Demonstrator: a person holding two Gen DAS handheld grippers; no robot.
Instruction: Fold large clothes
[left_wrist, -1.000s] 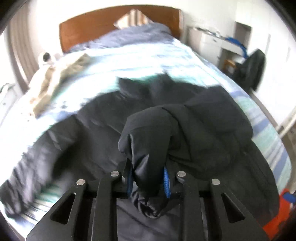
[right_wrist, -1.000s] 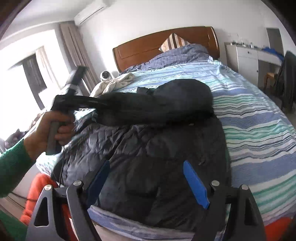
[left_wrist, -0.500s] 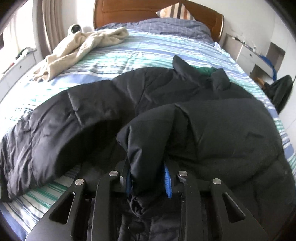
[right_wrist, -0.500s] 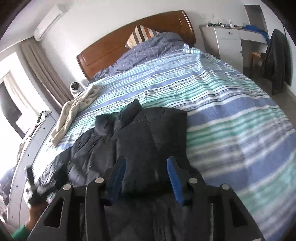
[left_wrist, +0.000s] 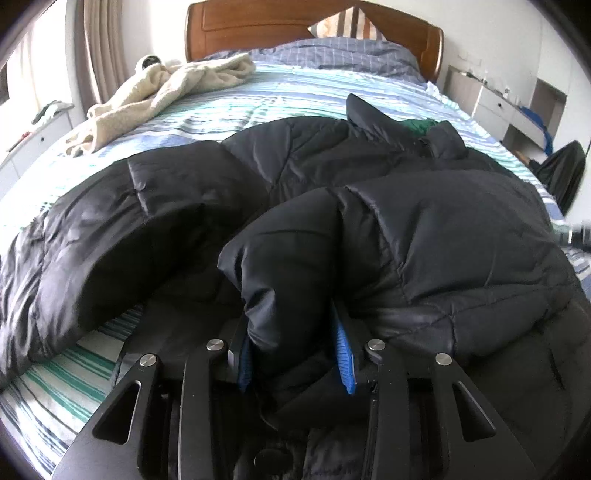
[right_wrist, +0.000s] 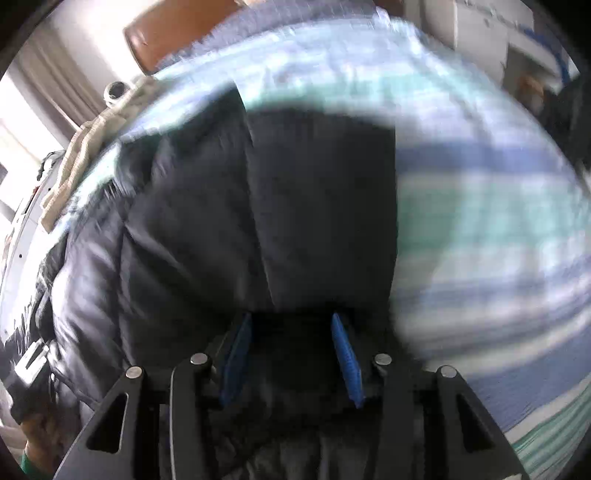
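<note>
1. The black puffer jacket (left_wrist: 369, 192) lies spread across the foot half of the striped bed (left_wrist: 258, 99).
2. The left tool (left_wrist: 295, 354), jaws just easing wider, pinches a jacket sleeve fold.
3. The right tool (right_wrist: 291, 354) (blurred) has just narrowed around jacket fabric; grasp unclear.

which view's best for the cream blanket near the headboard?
Left wrist: the cream blanket lies sharp and almost whole on the striped bed. Right wrist shows only a blurred strip of it at the left edge.
</note>
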